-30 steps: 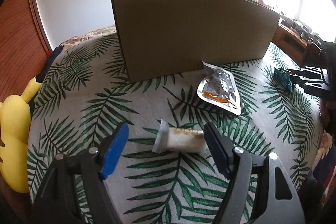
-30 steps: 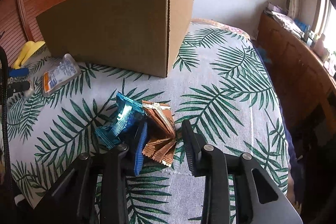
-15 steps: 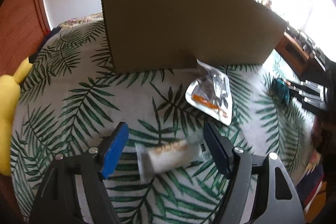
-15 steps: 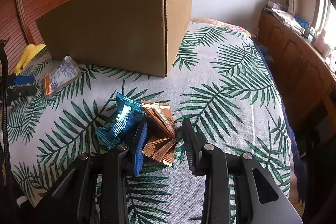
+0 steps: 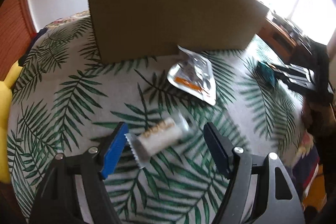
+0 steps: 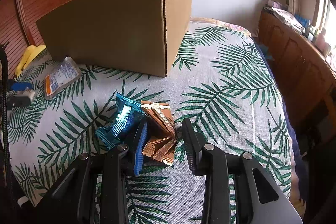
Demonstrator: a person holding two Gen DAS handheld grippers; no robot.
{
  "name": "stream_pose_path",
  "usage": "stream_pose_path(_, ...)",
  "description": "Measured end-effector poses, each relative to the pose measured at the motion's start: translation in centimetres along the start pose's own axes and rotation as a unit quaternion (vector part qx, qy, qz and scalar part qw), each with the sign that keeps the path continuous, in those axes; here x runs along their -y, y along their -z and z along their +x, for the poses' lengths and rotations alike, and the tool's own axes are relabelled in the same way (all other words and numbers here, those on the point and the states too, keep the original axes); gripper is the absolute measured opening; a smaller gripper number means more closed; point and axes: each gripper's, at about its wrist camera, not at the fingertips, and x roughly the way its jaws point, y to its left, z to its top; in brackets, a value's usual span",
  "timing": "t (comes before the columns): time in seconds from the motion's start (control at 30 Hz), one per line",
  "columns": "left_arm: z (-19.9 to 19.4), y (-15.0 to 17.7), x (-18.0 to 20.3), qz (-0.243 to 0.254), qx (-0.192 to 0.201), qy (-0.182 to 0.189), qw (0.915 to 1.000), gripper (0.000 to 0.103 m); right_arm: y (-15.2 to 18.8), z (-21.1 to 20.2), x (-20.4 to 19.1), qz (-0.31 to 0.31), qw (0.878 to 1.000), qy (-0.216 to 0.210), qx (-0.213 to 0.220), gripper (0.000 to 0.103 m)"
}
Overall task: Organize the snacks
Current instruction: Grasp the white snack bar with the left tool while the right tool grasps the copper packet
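Snacks lie between both our claws: a white bar (image 5: 161,139) sits slantwise between our left claw's (image 5: 166,148) wide jaws, a copper packet (image 6: 161,131) between our right claw's (image 6: 164,144) wide jaws, a blue packet (image 6: 124,119) just outside its left finger. Beyond stand a silver pouch (image 5: 194,79) and a cardboard box (image 6: 117,28) on the leaf-print cloth (image 6: 220,81).

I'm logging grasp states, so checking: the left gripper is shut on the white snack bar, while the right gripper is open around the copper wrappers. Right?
Not quite. In the left wrist view the left gripper is open, its fingers apart on either side of the white snack bar lying on the bedspread. The rest holds: the right gripper is open around the copper wrappers.
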Motion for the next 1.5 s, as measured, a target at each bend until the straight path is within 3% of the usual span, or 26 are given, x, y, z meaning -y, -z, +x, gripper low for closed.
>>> stream_pose_path(0.17, -0.7, 0.9, 1.4, 0.027, -0.023, 0.036, 0.9987, 0.074, 0.0, 0.0, 0.0, 0.000, 1.000, 0.000, 0.000, 0.032)
stream_pose_path(0.27, -0.6, 0.9, 2.4, 0.047, -0.025, 0.025, 0.9983, 0.074, 0.0, 0.0, 0.0, 0.000, 1.000, 0.000, 0.000, 0.032)
stream_pose_path(0.5, 0.6, -0.2, 2.6, 0.041, -0.021, -0.004, 0.9989, 0.070, 0.0, 0.0, 0.0, 0.001, 1.000, -0.001, 0.000, 0.032)
stream_pose_path(0.6, 0.8, -0.5, 2.5, 0.040, -0.014, -0.013, 0.9990, 0.062, 0.0, 0.0, 0.0, 0.001, 1.000, -0.001, 0.000, 0.032)
stream_pose_path(0.7, 0.7, -0.5, 2.2, 0.040, -0.007, -0.021, 0.9990, 0.040, 0.0, 0.0, 0.0, 0.001, 1.000, -0.001, 0.000, 0.032)
stream_pose_path(0.77, 0.5, -0.3, 2.2, 0.048, -0.002, -0.029, 0.9984, 0.020, 0.0, 0.0, 0.0, 0.001, 1.000, -0.001, 0.000, 0.032)
stream_pose_path(1.1, -0.9, 0.6, 1.9, 0.033, 0.024, -0.017, 0.9990, 0.019, 0.1, -0.1, 0.0, 0.000, 1.000, 0.001, 0.001, 0.032)
stream_pose_path(1.27, -1.8, 0.5, 2.3, 0.031, 0.040, -0.009, 0.9987, 0.019, 0.1, -0.1, -0.1, 0.004, 1.000, 0.012, 0.004, 0.025)
stream_pose_path(1.5, -3.3, -0.4, 3.2, 0.025, 0.077, -0.002, 0.9967, 0.019, 0.1, -0.5, 0.5, 0.022, 1.000, 0.016, 0.009, 0.023)
